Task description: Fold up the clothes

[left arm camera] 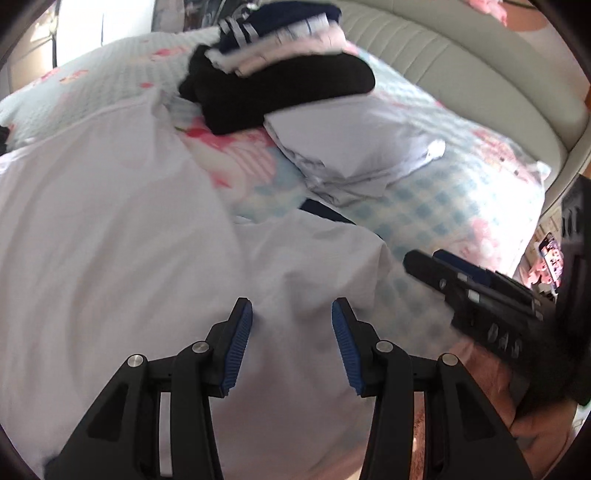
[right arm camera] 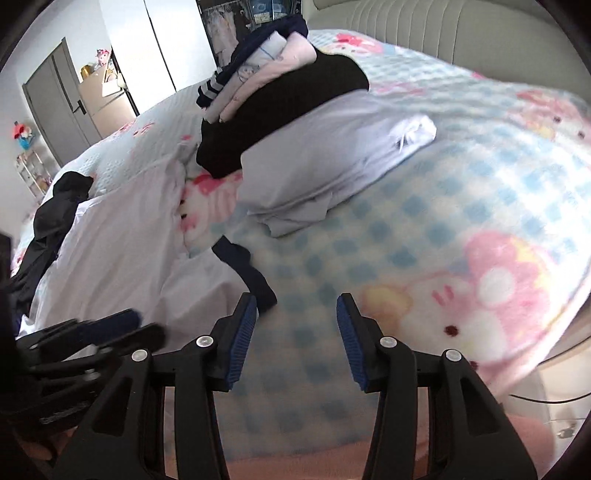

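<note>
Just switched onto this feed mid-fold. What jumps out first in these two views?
The big white garment spread unfolded over the near left of the bed, with the left gripper above it, jaws apart and empty. Behind it, toward the padded headboard, sits a stack of folded clothes, black on a pale folded piece. The right gripper, jaws also apart and empty, hangs over the pink-and-blue checked blanket.

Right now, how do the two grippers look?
The left gripper and right gripper look alike: black angular plastic fingers with ribbed blue pads, silver round bolts at the joints. No cables or sleeves show.
</note>
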